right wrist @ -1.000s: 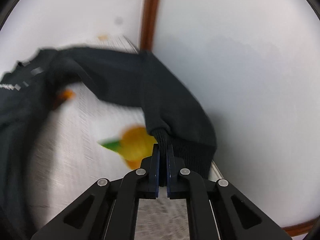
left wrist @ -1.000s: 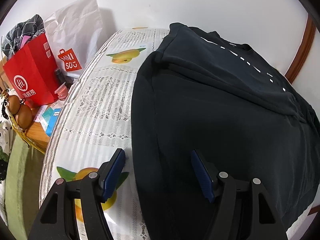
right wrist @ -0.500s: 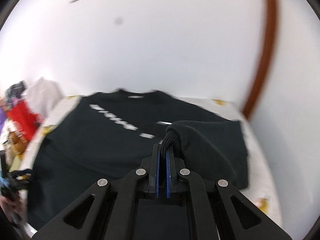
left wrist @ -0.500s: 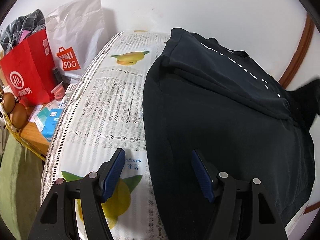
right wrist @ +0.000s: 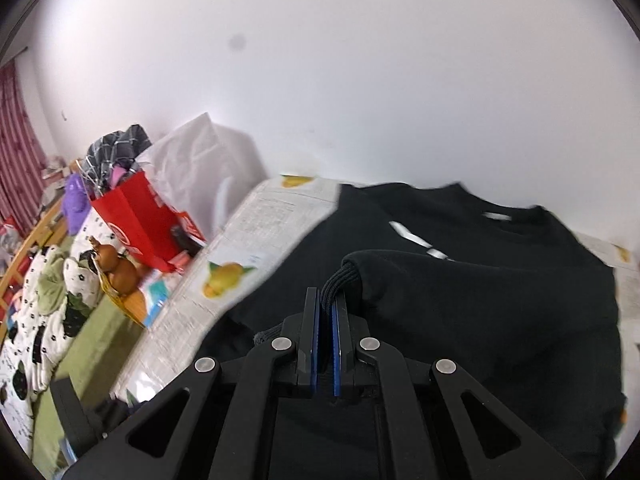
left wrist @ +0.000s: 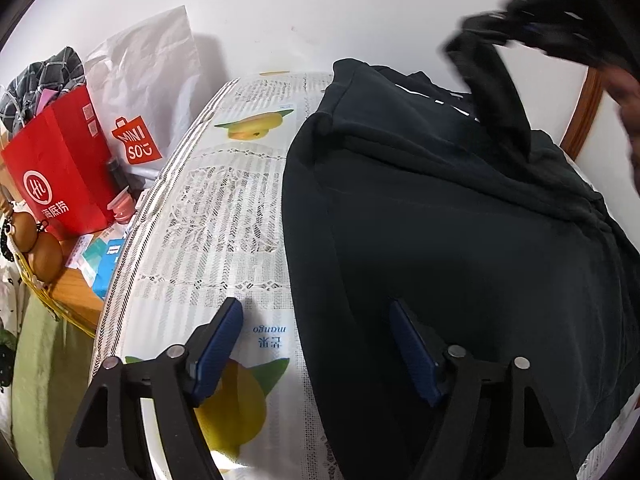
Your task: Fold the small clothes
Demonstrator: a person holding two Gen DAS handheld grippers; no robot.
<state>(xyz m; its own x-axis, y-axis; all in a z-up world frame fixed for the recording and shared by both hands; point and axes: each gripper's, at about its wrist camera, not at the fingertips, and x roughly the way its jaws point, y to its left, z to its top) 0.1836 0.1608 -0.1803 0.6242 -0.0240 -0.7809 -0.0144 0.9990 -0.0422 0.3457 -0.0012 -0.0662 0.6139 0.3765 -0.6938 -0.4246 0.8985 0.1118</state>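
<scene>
Two grippers are at work on one black sweatshirt [left wrist: 460, 240], which lies spread over the fruit-printed tablecloth [left wrist: 224, 216] and covers the table's right half up to its far edge. My right gripper [right wrist: 325, 312] is clamped narrow on the ribbed cuff [right wrist: 340, 280] of the sleeve [right wrist: 460, 280], held lifted above the garment's chest. My left gripper [left wrist: 316, 340] stands wide over the garment's left edge near the near corner: one pad over bare cloth, the other over the black fabric, nothing pinched.

Step in hand, in my judgement: folding the right sleeve inward across the body. The next move calls for lowering the cuff flat onto the chest and releasing it without dragging the shoulder out of line.

Against the earlier frame, the sleeve was stretched out beyond the table's right edge; it now hangs over the body, and the right gripper shows in the left wrist view's upper right corner. The left jaws have just been opening further, with nothing gripped between them.
</scene>
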